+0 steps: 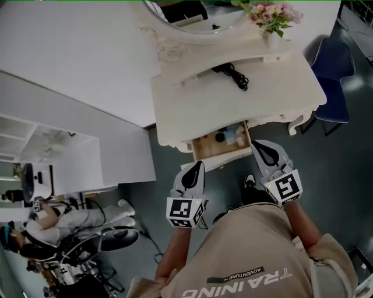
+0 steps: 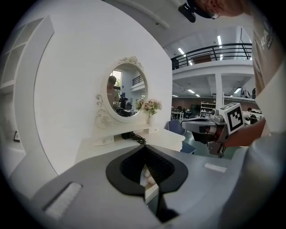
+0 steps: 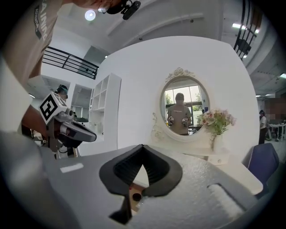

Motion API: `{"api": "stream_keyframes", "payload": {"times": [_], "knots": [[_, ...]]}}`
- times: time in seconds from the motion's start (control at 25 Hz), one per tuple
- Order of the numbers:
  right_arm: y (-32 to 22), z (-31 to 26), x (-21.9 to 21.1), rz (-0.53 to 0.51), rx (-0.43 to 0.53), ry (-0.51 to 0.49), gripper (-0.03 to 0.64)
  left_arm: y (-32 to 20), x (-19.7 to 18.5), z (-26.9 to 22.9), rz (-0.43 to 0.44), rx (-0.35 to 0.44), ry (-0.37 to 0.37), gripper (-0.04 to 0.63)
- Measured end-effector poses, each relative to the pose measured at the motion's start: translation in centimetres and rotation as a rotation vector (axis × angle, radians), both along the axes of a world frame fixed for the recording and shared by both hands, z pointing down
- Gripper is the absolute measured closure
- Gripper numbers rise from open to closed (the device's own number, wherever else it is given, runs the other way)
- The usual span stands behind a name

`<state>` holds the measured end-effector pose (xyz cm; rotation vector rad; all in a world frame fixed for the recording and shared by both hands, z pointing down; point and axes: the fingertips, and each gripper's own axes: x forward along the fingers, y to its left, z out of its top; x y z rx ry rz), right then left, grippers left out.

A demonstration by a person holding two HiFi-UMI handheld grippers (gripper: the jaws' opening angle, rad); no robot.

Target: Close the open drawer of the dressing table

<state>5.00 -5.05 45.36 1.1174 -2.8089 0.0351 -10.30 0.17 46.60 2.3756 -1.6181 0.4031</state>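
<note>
The white dressing table (image 1: 192, 105) has one drawer (image 1: 221, 161) pulled out toward me, its wooden inside holding small bottles and a dark round item. My left gripper (image 1: 200, 165) is shut and empty, its tips just short of the drawer's front at its left end. My right gripper (image 1: 255, 142) is also shut and empty, beside the drawer's right end. Through the gap under the shut jaws, the left gripper view shows the drawer (image 2: 149, 181). The right gripper view shows the drawer's contents (image 3: 134, 194).
An oval mirror (image 1: 192, 14), a vase of flowers (image 1: 271, 20) and a black cable (image 1: 233, 73) are on the table. A blue chair (image 1: 332, 75) stands to the right and a white shelf unit (image 1: 35, 151) to the left. A person with equipment (image 1: 58, 224) is at lower left.
</note>
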Motion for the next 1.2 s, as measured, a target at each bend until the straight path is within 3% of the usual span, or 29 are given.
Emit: {"api": "stream_keyframes", "payload": {"times": [0.32, 0.76, 1.08, 1.2], "knots": [[-3.4, 1.0, -1.6, -0.140, -0.049, 0.004, 0.614, -2.8, -2.1, 0.6, -0.114, -0.030, -0.007, 0.578], [-2.5, 4.6, -3.4, -0.236, -0.178, 0.052, 0.614, -1.9, -3.7, 7.1, -0.208, -0.176, 0.038, 0.578], [-3.2, 3.9, -5.9, -0.237, -0.204, 0.068, 0.614, -0.3, -4.5, 13.8, -0.239, -0.352, 0.137, 0.578], [-3.9, 3.7, -6.3, -0.231, -0.204, 0.087, 0.614, 0.4, -4.8, 18.0, -0.245, -0.445, 0.127, 0.578]]}}
